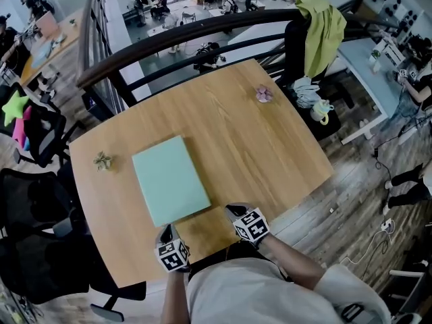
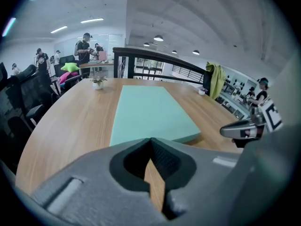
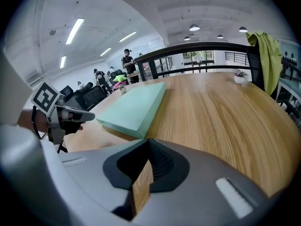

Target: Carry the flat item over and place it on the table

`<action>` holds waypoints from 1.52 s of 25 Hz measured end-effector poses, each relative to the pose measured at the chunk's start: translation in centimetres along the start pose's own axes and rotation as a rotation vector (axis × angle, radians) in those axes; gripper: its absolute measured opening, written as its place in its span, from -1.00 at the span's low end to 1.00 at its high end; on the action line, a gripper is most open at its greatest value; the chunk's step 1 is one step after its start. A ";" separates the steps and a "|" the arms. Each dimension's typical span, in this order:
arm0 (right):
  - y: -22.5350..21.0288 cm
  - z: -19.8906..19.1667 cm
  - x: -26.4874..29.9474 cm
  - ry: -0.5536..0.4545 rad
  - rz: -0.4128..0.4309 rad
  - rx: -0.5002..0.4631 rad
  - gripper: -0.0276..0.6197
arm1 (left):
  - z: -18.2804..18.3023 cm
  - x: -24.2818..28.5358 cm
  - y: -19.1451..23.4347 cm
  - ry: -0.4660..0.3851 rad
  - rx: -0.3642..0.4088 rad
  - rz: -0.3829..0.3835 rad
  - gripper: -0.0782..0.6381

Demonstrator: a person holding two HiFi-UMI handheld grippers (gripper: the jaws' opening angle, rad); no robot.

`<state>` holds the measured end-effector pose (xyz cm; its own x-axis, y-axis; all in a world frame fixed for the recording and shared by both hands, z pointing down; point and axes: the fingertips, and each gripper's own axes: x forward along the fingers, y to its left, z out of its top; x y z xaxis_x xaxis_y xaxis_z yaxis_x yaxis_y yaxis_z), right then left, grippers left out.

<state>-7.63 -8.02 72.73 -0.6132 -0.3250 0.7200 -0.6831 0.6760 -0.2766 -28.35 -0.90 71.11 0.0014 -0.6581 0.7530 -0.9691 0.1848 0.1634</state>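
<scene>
flat item (image 1: 170,179) is seen laid on table (image 1: 270,147), placing judged done | left gripper (image 1: 167,231), right gripper (image 1: 233,212): jaws together, empty, by its near edge | next: retreat is called for

The left tool (image 1: 166,231) sits at about 7 o'clock in the head view, close to the person's body. Its jaws are pressed together with nothing between them. The right tool (image 1: 234,211) sits at about 5 o'clock, jaws likewise together and empty. Both point roughly toward 11 o'clock. The right forearm (image 1: 290,258) trails back toward 4 o'clock.
</scene>
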 end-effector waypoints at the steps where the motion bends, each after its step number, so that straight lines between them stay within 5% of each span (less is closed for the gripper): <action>1: -0.1 -0.3 -0.4 -0.001 -0.001 -0.002 -0.88 | -0.1 -0.1 -0.7 0.000 0.004 -0.010 -0.77; 17: -2.9 -4.1 -6.7 -0.048 -0.087 -0.051 -0.88 | -2.1 -1.0 -12.3 0.002 0.073 -0.210 -0.77; 24: -3.7 -2.3 -8.6 -0.125 -0.147 -0.115 -0.88 | -0.3 -1.1 -14.6 -0.064 0.087 -0.237 -0.77; 31: -3.1 2.2 -10.4 -0.221 -0.162 -0.168 -0.88 | 5.5 -3.7 -16.9 -0.246 0.168 -0.242 -0.77; 38: -0.9 9.2 -13.4 -0.397 -0.160 -0.201 -0.88 | 12.2 -7.4 -18.0 -0.430 0.172 -0.270 -0.77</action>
<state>-2.46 -10.35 57.46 -0.6376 -0.6369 0.4334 -0.7151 0.6986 -0.0253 -13.94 -8.28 54.85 0.1897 -0.9121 0.3634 -0.9748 -0.1307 0.1807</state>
